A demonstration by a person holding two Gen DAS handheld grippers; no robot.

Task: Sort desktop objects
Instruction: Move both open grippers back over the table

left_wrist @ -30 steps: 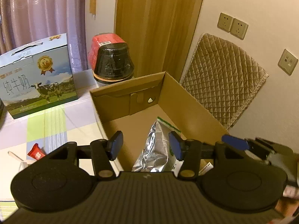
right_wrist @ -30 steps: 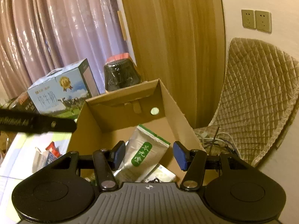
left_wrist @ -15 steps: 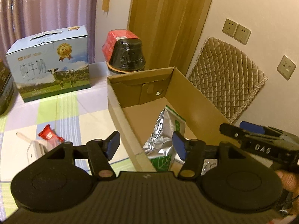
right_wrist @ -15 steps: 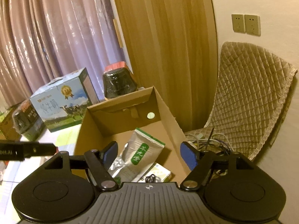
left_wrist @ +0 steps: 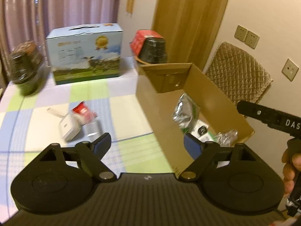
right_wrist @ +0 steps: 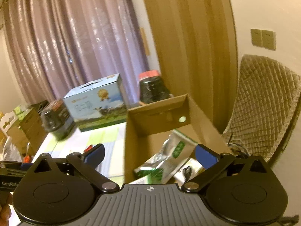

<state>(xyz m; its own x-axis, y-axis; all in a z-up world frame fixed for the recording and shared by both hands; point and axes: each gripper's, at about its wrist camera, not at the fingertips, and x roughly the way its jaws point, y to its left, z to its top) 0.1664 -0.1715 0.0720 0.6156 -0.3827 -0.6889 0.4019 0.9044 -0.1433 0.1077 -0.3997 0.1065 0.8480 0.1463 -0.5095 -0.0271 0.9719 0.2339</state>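
Clutter (left_wrist: 79,120) on the counter (left_wrist: 131,148) lies ahead-left of your left tool (left_wrist: 146,145); both tools gape, empty; the right tool (right_wrist: 149,155) hangs over the box (right_wrist: 131,143)

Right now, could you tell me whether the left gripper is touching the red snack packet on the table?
Apart. In the left wrist view, the open left gripper is empty, and the red snack packet lies beyond its fingertips on the tablecloth.

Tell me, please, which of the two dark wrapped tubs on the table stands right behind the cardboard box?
The red-topped tub; it stands directly behind the cardboard box, while the other tub sits far left of the milk carton.
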